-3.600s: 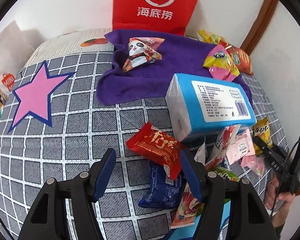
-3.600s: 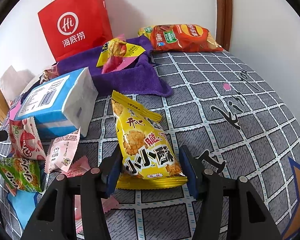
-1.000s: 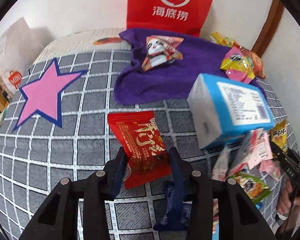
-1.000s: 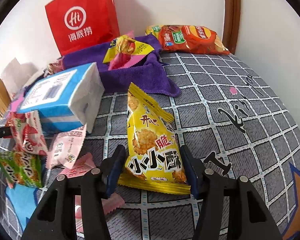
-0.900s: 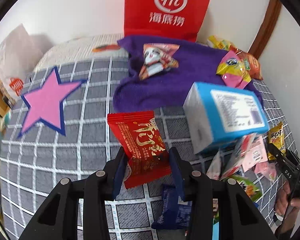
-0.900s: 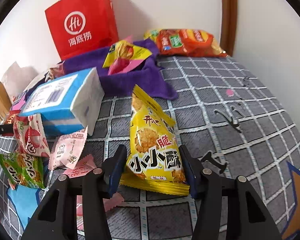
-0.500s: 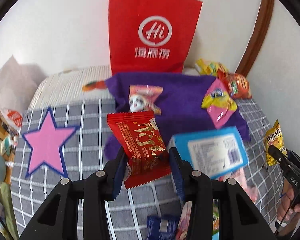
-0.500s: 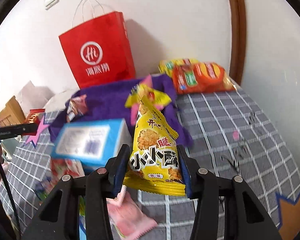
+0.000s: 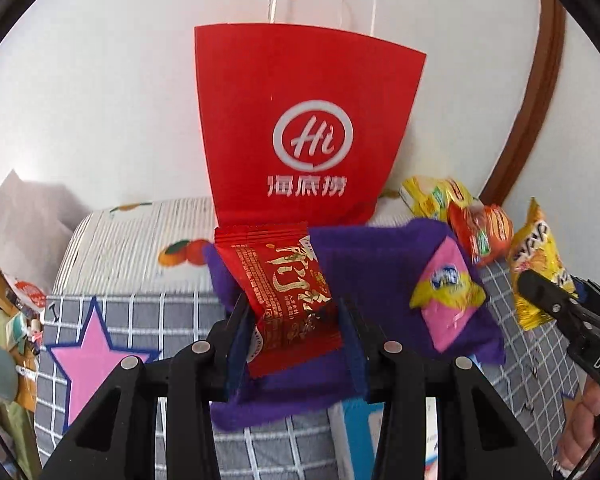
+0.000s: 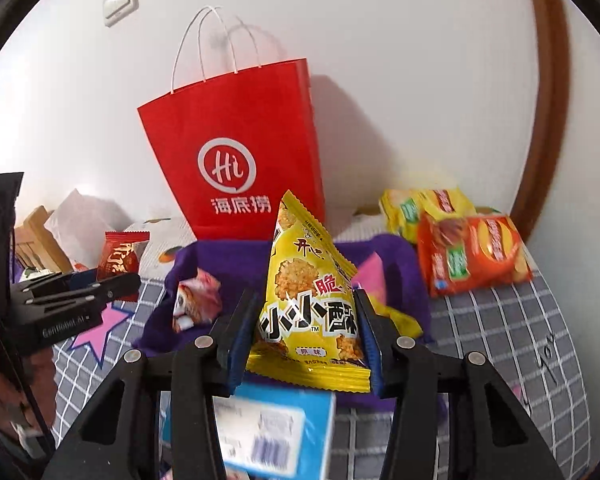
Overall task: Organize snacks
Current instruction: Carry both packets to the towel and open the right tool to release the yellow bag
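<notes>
— What's nearest, and what holds what?

— Closest to the right wrist camera is a blue tissue box (image 10: 260,432), blurred, lying on the checked bedspread (image 10: 500,340) just under the right gripper (image 10: 304,336). That gripper's jaws are closed on the lower part of a yellow snack bag (image 10: 306,300), which stands upright between the blue pads, lifted off the bedspread.

— And the left one?

— The left gripper (image 9: 294,340) pinches a red snack packet (image 9: 284,292) by its lower half, tilted a little to the left and held up in the air above a purple towel (image 9: 380,264).

— Anything on that towel?

— A pink and yellow packet (image 9: 446,294) near its right edge, and in the right view a small panda-face packet (image 10: 196,300) near its left edge. Nothing else on it that I can make out.

— Further back?

— Toward the back right corner of the bedspread lie an orange chip bag (image 10: 472,254) and a yellow-green bag (image 10: 420,206) just behind it, touching. At the back edge, against the wall, a red paper bag (image 9: 304,128) stands upright with white handles — its inside can't be seen from either camera.

— How are the hands placed?

— Both grippers are raised side by side, pointing at the paper bag. Part of the right hand (image 9: 588,428) shows at the lower right of the left view, wrapped round its gripper's handle.
</notes>
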A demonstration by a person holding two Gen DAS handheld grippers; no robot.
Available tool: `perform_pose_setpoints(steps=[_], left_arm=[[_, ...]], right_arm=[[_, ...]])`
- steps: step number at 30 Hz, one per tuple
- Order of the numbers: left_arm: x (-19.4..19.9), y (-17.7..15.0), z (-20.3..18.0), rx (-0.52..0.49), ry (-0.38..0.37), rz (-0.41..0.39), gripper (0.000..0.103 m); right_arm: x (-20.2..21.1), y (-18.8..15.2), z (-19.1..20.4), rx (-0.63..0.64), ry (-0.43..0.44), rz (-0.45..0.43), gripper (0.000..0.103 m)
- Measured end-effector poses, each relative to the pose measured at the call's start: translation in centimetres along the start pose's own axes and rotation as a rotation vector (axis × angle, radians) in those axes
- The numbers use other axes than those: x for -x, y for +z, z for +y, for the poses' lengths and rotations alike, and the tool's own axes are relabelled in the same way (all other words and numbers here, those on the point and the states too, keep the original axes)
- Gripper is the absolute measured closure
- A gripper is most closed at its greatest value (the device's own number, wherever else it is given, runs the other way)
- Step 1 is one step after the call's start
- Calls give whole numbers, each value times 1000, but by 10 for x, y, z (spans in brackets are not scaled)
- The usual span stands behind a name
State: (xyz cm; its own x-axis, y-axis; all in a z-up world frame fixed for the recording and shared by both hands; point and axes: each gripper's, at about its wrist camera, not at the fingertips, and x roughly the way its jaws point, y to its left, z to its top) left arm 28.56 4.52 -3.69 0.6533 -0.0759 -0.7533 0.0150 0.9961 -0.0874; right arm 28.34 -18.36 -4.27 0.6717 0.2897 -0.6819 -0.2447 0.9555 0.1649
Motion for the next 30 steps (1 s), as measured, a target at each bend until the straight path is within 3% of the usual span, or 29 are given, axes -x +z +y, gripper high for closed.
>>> perform_pose_setpoints(steps=[6, 11, 16, 19, 24, 30], left_arm=[[-17, 15, 2, 16, -6, -5, 63], [-34, 15, 13, 33, -22, 42, 63], [-40, 15, 23, 61, -22, 56, 63], [-45, 15, 26, 75, -25, 70, 63], [-54, 13, 28, 84, -35, 92, 63], [-63, 11, 23, 71, -34, 111, 63]], right_arm=[[-22, 29, 10, 26, 4, 28, 56], [-47, 38, 8, 14, 34, 70, 56], [-83, 27, 1, 26, 75, 151, 56], [-110, 19, -5, 31, 89, 266, 56], [-126, 6, -16, 39, 131, 355, 56], [-133, -1, -25, 24, 133, 390, 56]])
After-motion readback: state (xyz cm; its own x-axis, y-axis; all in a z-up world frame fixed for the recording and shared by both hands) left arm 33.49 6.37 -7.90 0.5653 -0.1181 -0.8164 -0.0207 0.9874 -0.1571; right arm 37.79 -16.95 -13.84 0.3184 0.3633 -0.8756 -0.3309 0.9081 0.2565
